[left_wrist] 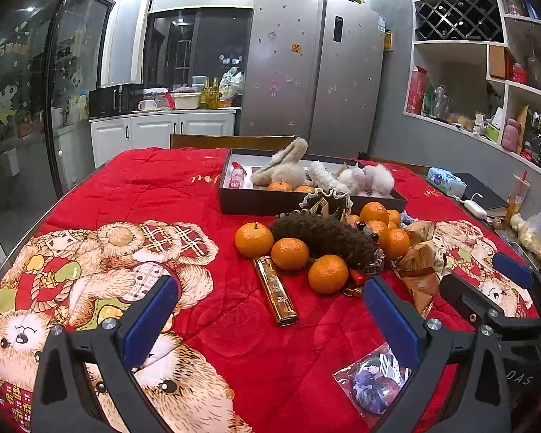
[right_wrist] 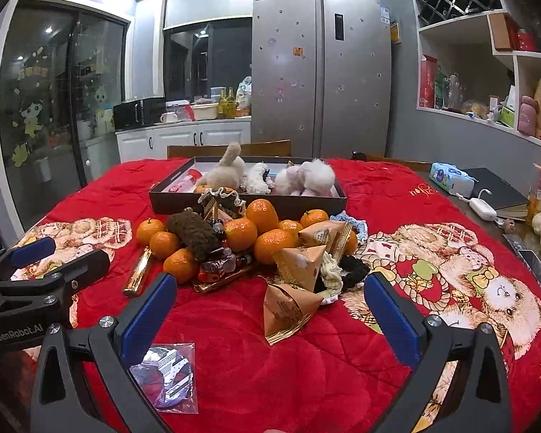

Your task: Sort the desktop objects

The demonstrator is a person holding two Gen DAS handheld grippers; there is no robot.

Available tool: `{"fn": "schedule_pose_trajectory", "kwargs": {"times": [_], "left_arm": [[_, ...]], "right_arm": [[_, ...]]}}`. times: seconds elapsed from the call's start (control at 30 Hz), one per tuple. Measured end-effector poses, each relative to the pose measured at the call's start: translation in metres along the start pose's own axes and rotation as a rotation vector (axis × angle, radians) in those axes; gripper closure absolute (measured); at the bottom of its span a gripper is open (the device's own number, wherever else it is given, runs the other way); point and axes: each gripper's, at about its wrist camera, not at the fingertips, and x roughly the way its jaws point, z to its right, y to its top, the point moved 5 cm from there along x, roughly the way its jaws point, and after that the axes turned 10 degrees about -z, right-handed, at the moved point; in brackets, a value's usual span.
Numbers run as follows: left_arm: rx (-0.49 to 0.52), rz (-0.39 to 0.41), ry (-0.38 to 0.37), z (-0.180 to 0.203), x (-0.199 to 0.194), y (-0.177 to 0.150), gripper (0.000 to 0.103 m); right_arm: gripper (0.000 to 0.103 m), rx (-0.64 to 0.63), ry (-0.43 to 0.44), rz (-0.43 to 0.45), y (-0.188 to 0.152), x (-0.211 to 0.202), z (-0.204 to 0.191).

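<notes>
1. Kitchen background, silver fridge (left_wrist: 313,68) standing behind; red bear-print blanket (left_wrist: 155,198) covering the table.
2. Left gripper (left_wrist: 270,324) hovering over the blanket, jaws standing wide apart, gripping nothing.
3. Right gripper (right_wrist: 270,324) hovering alongside, jaws likewise spread, nothing between them.
4. Tangerines (right_wrist: 270,231) sitting in a heap mid-table, mixed with a brown fuzzy scrunchie (left_wrist: 324,234) and triangular paper packets (right_wrist: 295,285).
5. Gold lighter (left_wrist: 276,290) lying just in front of the heap.
6. Dark shallow box (left_wrist: 306,202) sitting behind the heap, holding plush hair accessories (left_wrist: 288,169) and two tangerines.
7. Clear sachet (right_wrist: 169,375) lying near the grippers.
</notes>
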Motion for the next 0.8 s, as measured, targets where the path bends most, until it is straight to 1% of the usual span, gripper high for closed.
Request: {"fn": "schedule_pose_trajectory", "kwargs": {"times": [0.17,0.8], "left_arm": [[0.000,-0.001,-0.002,-0.0006,0.0006,-0.0003,0.000],[0.003,-0.013,0.000,-0.0005,0.0029,-0.0008,0.000]], "right_arm": [[0.000,0.000,0.000,0.008,0.0005,-0.0010,-0.0008],[0.000,0.003,0.007,-0.004,-0.0003,0.0017,-0.0003]]}}
